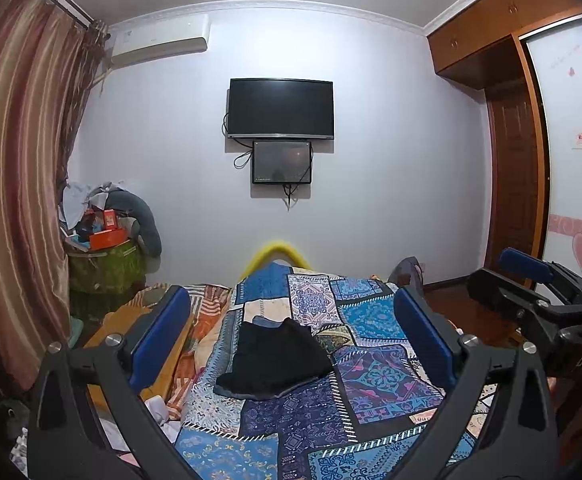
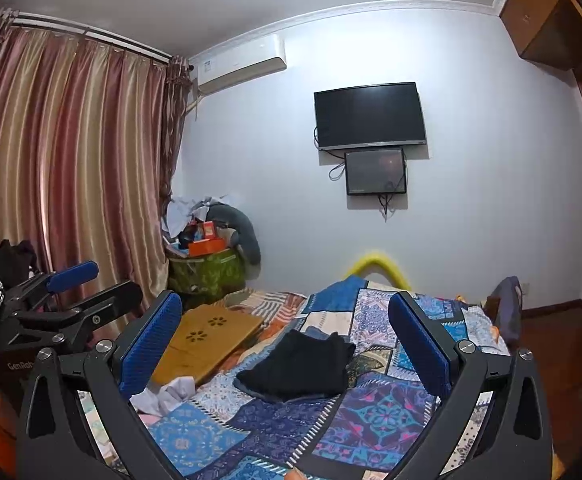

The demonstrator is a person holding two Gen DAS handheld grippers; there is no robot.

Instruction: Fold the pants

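Black pants (image 1: pixel 277 358) lie folded in a compact bundle on the patterned blue bedspread (image 1: pixel 375 384). They also show in the right wrist view (image 2: pixel 301 364). My left gripper (image 1: pixel 291 332) is open and empty, held above the bed short of the pants. My right gripper (image 2: pixel 287 336) is open and empty too, beside the left one. The right gripper shows at the right edge of the left wrist view (image 1: pixel 531 280), and the left gripper shows at the left of the right wrist view (image 2: pixel 79 284).
A wooden lap board (image 2: pixel 207 340) and white cloth (image 2: pixel 167 394) lie on the bed's left side. A cluttered green-covered stand (image 2: pixel 207 272) stands by the curtain (image 2: pixel 71 168). A TV (image 1: pixel 281 108) hangs on the far wall. A wardrobe (image 1: pixel 511 152) stands on the right.
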